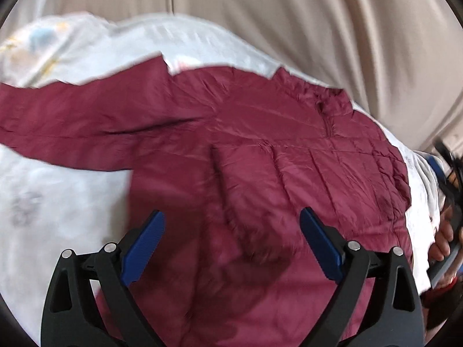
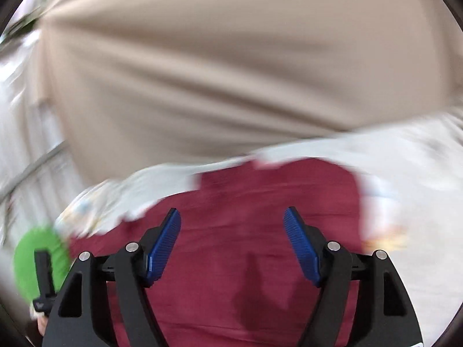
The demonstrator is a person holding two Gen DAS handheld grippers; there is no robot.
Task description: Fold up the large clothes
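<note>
Both views are smeared by motion blur; the right wrist view is the worse, and I cannot make out any seam or zip detail in it.

From my left wrist camera, the maroon jacket (image 1: 260, 173) lies spread on a white printed bedsheet (image 1: 58, 202). Its collar (image 1: 327, 98) sits toward 1 o'clock. One sleeve (image 1: 72, 127) runs out to 9 o'clock and is cut off by the lens edge. The hem end passes under the left gripper (image 1: 231, 245) and out of frame at 6 o'clock, so I cannot see it. That gripper's jaws are spread wide with nothing between them, hovering above the jacket body; contact with the cloth is not discernible.

At 3 o'clock a hand (image 1: 442, 240) shows at the rim, partly cut off, holding dark hardware that I cannot identify with certainty.

In the right wrist view, the right gripper (image 2: 231, 243) is likewise spread and holds nothing, with maroon cloth beneath it. A green object (image 2: 37, 260) at 8 o'clock is blurred and unidentified.

Edges: the jacket's far edge borders bare sheet from 10 to 2 o'clock. Beige curtain (image 1: 289, 23) rises beyond. Open sheet lies at 8 o'clock beside the jacket body in the left wrist view.
</note>
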